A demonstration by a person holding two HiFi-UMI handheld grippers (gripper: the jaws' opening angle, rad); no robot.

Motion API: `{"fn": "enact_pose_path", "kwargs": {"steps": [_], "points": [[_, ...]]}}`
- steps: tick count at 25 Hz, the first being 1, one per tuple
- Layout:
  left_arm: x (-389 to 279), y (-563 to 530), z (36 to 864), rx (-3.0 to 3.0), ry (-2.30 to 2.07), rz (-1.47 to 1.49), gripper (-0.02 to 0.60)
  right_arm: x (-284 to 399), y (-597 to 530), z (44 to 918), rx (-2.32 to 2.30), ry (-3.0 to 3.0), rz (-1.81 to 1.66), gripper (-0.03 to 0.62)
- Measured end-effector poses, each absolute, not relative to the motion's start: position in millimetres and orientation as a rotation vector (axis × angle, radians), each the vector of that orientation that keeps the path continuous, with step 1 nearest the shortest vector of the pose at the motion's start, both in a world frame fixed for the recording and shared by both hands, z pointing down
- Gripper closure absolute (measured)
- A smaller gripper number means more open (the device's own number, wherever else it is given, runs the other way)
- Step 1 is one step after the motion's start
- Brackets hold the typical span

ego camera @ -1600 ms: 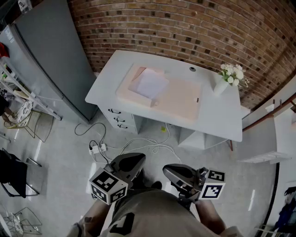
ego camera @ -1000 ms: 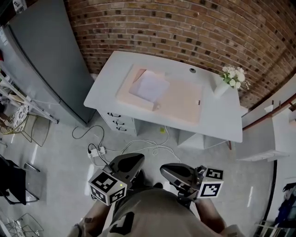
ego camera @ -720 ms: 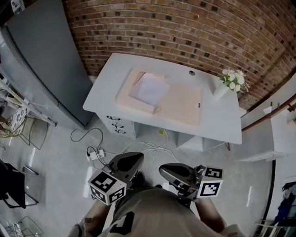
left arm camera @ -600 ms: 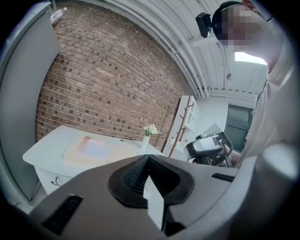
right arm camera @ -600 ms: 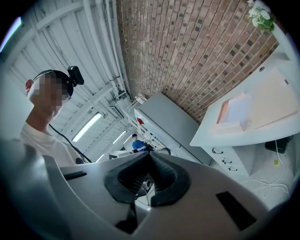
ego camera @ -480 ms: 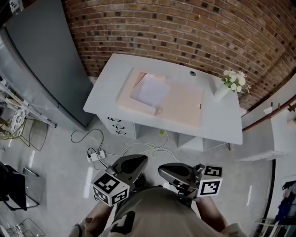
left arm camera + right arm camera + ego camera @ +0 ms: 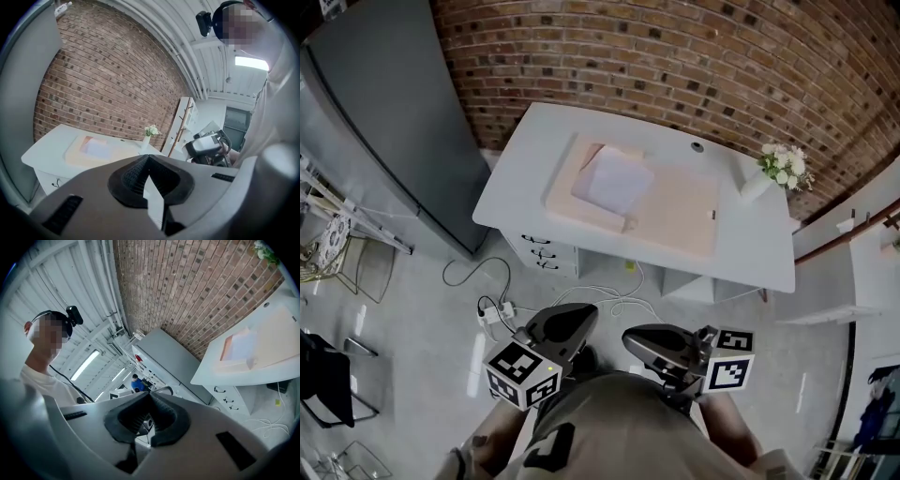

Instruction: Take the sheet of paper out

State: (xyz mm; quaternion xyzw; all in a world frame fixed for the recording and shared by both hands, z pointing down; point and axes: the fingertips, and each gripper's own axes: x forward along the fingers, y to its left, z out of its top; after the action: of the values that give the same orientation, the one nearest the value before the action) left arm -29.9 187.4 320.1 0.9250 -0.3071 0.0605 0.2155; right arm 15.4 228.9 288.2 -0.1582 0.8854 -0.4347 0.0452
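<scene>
Desk holds the sheet of paper; only gripper views show left gripper and right gripper jaws pressed together.

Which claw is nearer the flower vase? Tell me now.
Right. The right claw sits below and left of the vase; the left claw is farther left.

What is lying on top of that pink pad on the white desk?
A pale sheet of paper lies on the pink pad, toward its left end. Whatever is beneath the sheet is covered.

Pale paper sheet on pink mat
</scene>
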Motion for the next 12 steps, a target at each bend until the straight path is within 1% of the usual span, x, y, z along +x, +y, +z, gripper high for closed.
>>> {"fn": "enact_pose_path", "kwargs": {"steps": [12], "points": [[-68, 167, 326, 2.547, -0.873, 0.126, 0.568, -17, 210, 294, -0.501, 2.734, -1.376, 0.569]]}}
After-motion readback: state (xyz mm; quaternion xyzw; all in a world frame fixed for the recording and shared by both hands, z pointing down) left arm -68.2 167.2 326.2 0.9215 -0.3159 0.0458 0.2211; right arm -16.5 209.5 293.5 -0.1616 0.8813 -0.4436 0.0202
